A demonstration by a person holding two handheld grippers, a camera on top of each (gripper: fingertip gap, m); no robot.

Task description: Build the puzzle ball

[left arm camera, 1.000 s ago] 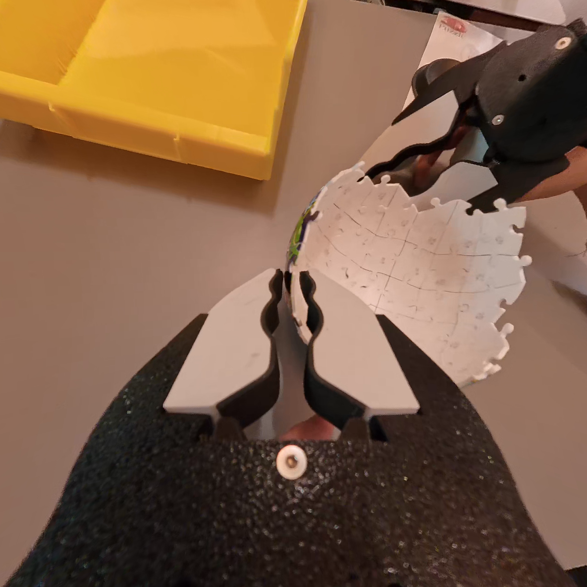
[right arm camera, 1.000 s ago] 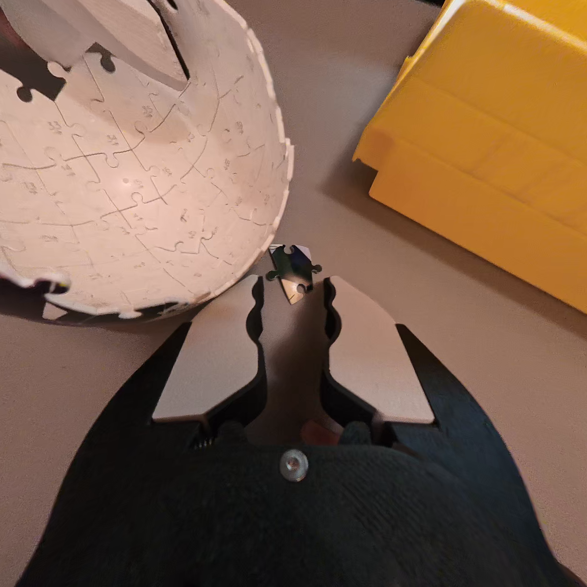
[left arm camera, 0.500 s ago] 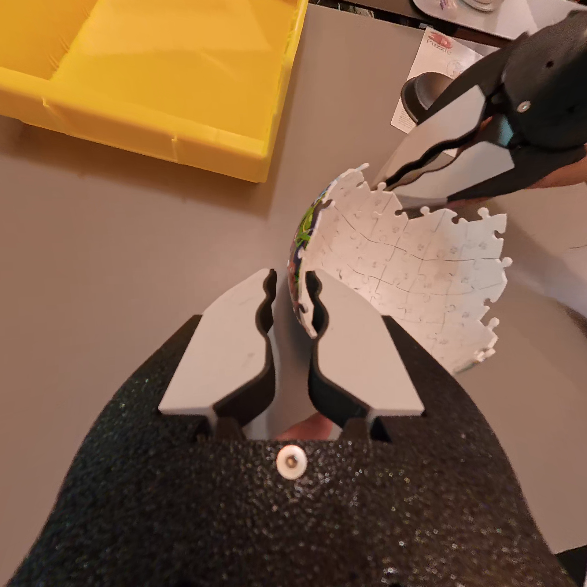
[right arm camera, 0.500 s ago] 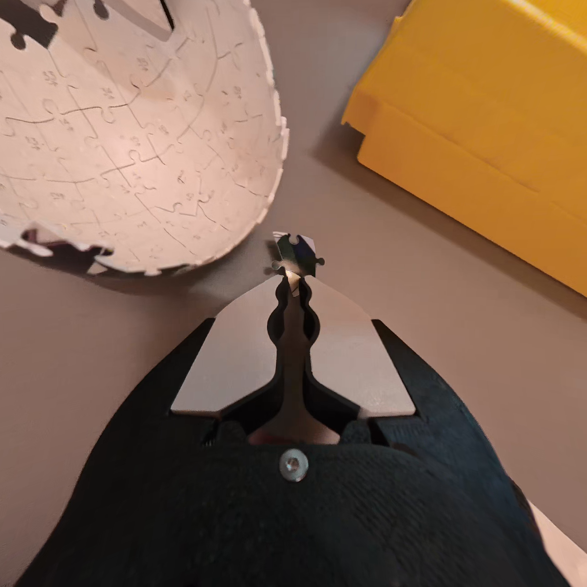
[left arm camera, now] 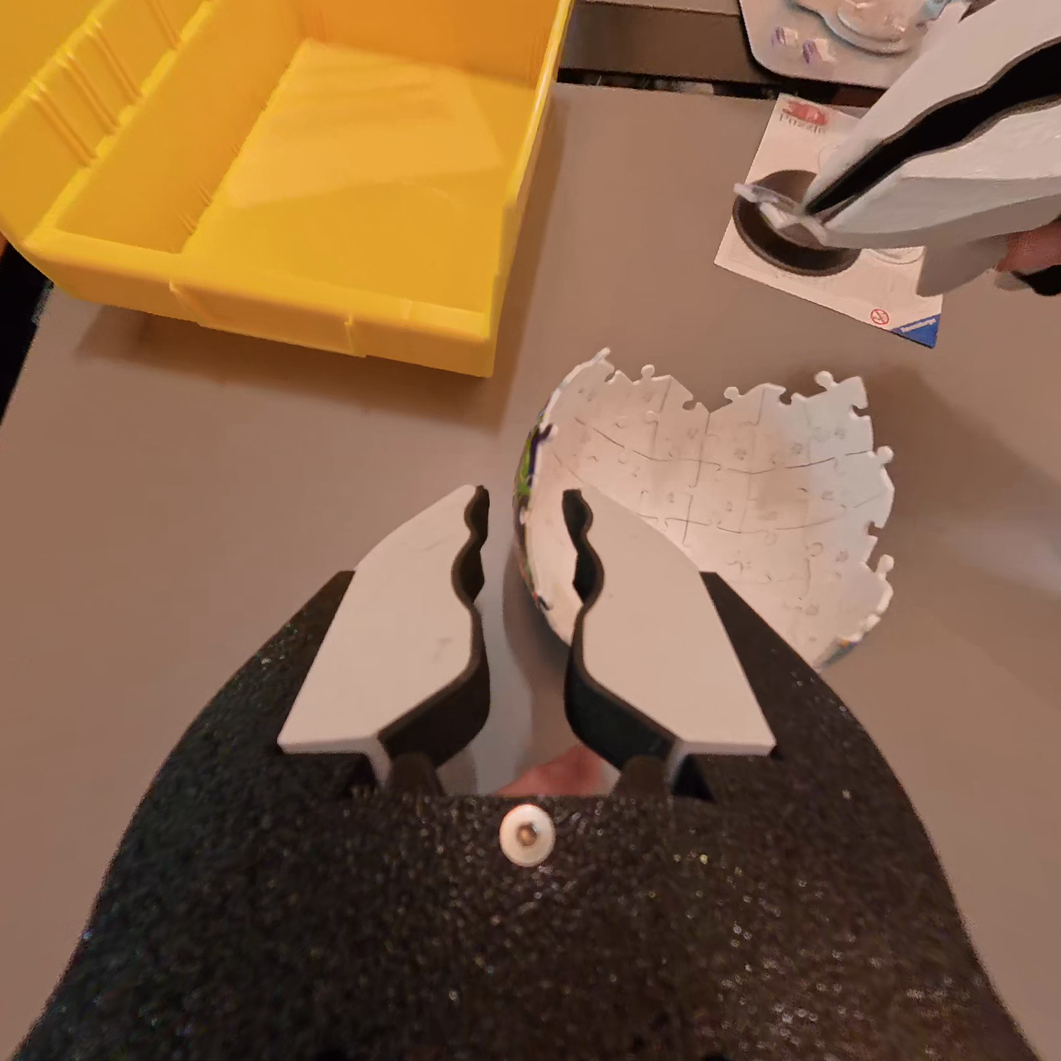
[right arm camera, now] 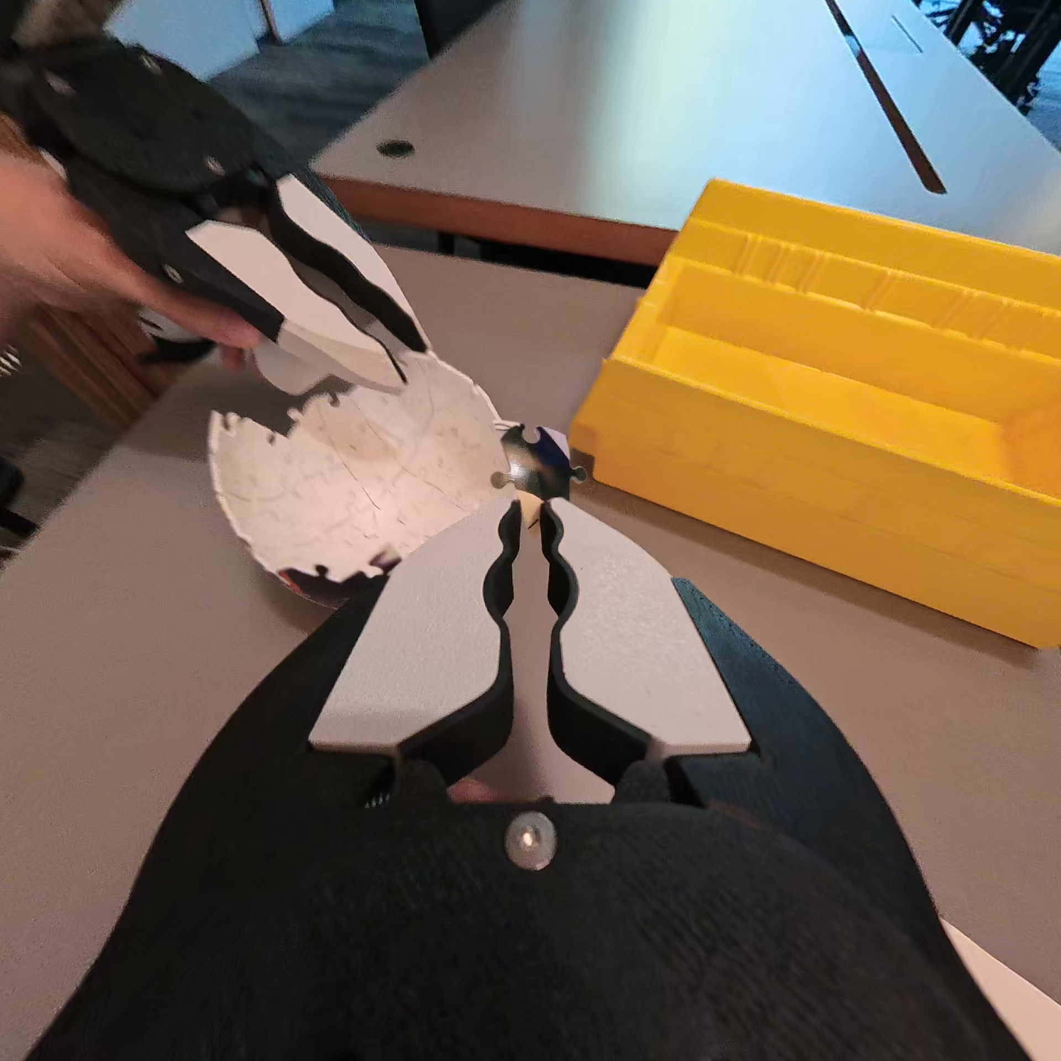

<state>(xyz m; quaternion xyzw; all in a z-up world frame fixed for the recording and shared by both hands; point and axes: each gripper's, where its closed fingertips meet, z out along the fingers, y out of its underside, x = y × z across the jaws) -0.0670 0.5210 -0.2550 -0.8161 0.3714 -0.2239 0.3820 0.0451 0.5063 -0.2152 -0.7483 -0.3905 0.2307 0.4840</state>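
The right gripper [right arm camera: 531, 508] has its two pale fingers pinched almost together on a single dark puzzle piece [right arm camera: 539, 462], which sticks out past the fingertips and is held up off the table. From the left wrist view the same gripper [left arm camera: 806, 212] shows at the upper right, the piece [left arm camera: 769, 198] at its tip, above a printed leaflet [left arm camera: 827, 287] and a black ring [left arm camera: 763, 252] lying on it.

The left gripper [left arm camera: 525, 508] has its fingers spread apart. They straddle the near edge of the half-built puzzle ball [left arm camera: 717, 499], one finger outside the shell and one inside; whether either touches the edge cannot be told.

The ball is an open bowl of joined pieces, white inside, with colour showing on its outer face. It sits on the grey table [left arm camera: 201, 517], its jagged rim facing up. In the right wrist view the bowl [right arm camera: 344, 488] lies just left of the held piece.

A yellow bin [left arm camera: 287, 172] stands on the table beyond the ball, well apart from it.
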